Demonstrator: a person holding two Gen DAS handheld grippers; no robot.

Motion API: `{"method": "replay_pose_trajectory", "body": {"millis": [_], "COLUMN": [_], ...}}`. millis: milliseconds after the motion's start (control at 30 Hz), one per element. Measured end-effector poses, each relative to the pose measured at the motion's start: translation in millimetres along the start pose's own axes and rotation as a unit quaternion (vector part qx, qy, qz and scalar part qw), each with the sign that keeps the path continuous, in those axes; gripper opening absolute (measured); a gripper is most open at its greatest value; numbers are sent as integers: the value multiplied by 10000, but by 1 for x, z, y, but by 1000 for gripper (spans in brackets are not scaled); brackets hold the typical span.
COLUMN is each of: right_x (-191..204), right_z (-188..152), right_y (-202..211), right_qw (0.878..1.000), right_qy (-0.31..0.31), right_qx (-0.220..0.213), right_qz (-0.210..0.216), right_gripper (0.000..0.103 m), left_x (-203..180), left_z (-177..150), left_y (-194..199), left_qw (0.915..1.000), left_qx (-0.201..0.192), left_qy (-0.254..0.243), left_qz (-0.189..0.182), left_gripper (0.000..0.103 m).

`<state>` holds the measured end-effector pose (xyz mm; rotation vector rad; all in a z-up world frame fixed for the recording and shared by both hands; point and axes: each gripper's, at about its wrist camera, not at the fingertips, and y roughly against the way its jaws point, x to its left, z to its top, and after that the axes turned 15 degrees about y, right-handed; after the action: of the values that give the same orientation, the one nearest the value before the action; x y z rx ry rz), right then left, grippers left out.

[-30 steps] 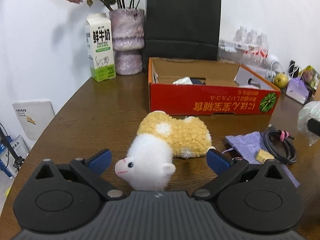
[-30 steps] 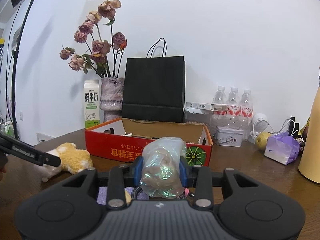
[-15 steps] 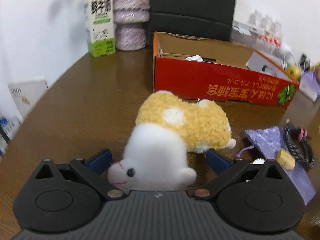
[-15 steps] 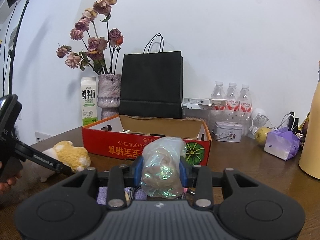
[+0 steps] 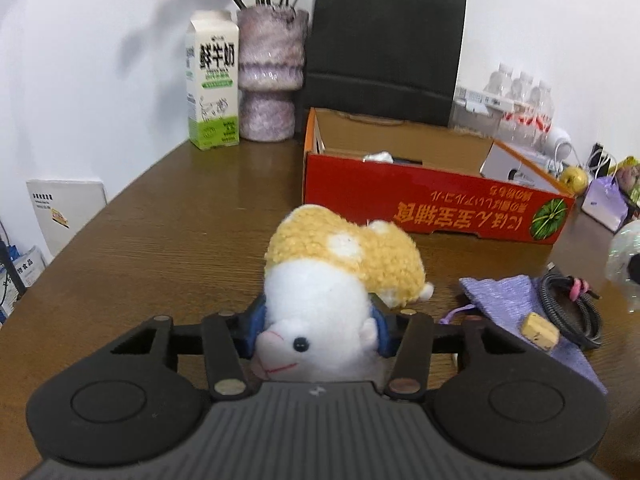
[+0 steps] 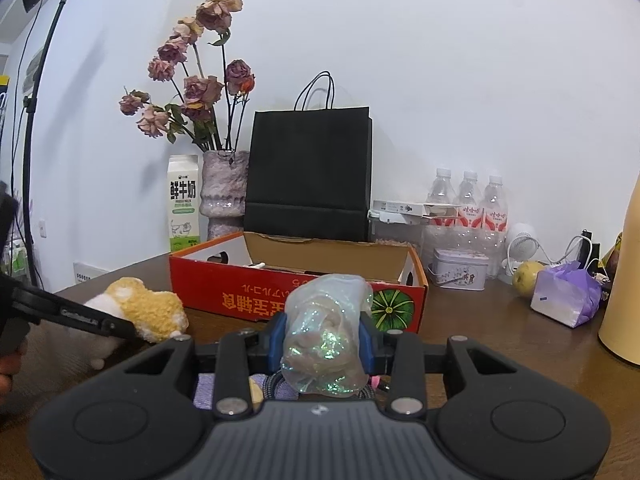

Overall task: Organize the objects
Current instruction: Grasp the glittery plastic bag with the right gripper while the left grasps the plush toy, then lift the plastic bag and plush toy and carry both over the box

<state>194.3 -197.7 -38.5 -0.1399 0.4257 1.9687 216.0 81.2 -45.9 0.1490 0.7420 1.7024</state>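
My left gripper [image 5: 318, 330] is shut on the white head of a yellow and white plush toy [image 5: 340, 264] on the brown table. The plush also shows in the right wrist view [image 6: 148, 312], with the left gripper's finger across it. My right gripper [image 6: 322, 344] is shut on a clear glittery plastic bag [image 6: 326, 332] and holds it above the table, in front of the open red cardboard box [image 6: 280, 300]. The box stands behind the plush in the left wrist view [image 5: 420, 208] with a few items inside.
A purple pouch [image 5: 508, 300], a small cork [image 5: 540, 330] and a coiled black cable [image 5: 572, 308] lie right of the plush. A milk carton [image 5: 212, 84], flower vase [image 5: 268, 76], black paper bag [image 5: 384, 40], water bottles [image 6: 466, 208], a tin [image 6: 460, 268], a pear [image 6: 528, 276] and a yellow bottle [image 6: 624, 280] stand around.
My left gripper moved forward over the plush's head and closed on it. My right gripper kept hold of the glittery bag and barely moved.
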Motion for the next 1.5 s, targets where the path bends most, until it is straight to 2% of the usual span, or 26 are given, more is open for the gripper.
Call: {"method": "replay_pose_trajectory", "body": {"millis": [100,267,667,1033,1500], "right_x": [1,4,10,1,-13], "right_z": [0,2,6,28,51], "right_y": [1,4,12,7,-25], "right_qw": [10000,9999,9997,9994,9994], "right_qy": [24,109,177,99,109], "right_qx": [-32,-76,-185,-294,-297], "right_qz": [3,-19,39,132,116], "right_gripper": [35,35,35,35,35], "left_x": [-3,-12,-34,-54,-81], "left_z": [-8,-19,-27,-4,25], "left_y": [16,39,61,67,48], "left_qw": [9997,9986,9971,9953,9940], "left_qx": [-199,-456,-700,-918,-1071], "left_qy": [69,250,293,309,190], "left_qz": [102,54,24,-58,-95], "left_gripper": [51,51,51,51,51]}}
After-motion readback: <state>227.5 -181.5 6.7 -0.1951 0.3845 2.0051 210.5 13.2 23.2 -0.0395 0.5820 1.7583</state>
